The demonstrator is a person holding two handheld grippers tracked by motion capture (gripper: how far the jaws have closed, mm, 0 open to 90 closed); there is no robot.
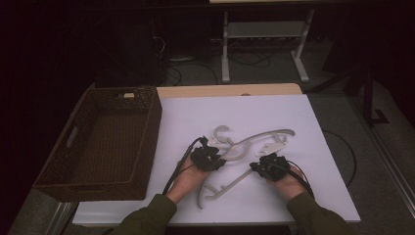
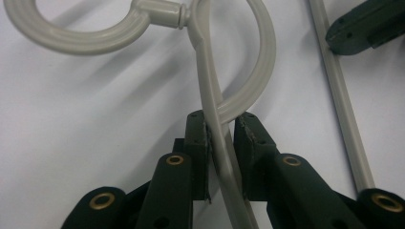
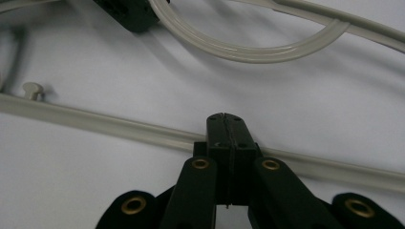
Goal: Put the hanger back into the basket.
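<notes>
A pale grey plastic clothes hanger point(image 1: 274, 132) lies on the white table top point(image 1: 293, 196), its hook point(image 1: 221, 133) toward the far side. My left gripper point(image 1: 219, 159) is shut on one thin, curved arm of the hanger point(image 2: 210, 81), which runs up between the pads point(image 2: 198, 138) to the hook point(image 2: 95, 40). My right gripper point(image 1: 260, 164) sits to the right, jaws shut flat against each other point(image 3: 224, 121) over the hanger's straight bar point(image 3: 119, 126). Whether they pinch the bar is hidden. The left gripper's body point(image 3: 129, 12) shows at the top of the right gripper view.
A brown wicker basket point(image 1: 147, 132) stands empty at the table's left side. Cables trail from both grippers over the white top. Behind the table, on the dark floor, are a metal frame point(image 1: 264, 44) and loose cables.
</notes>
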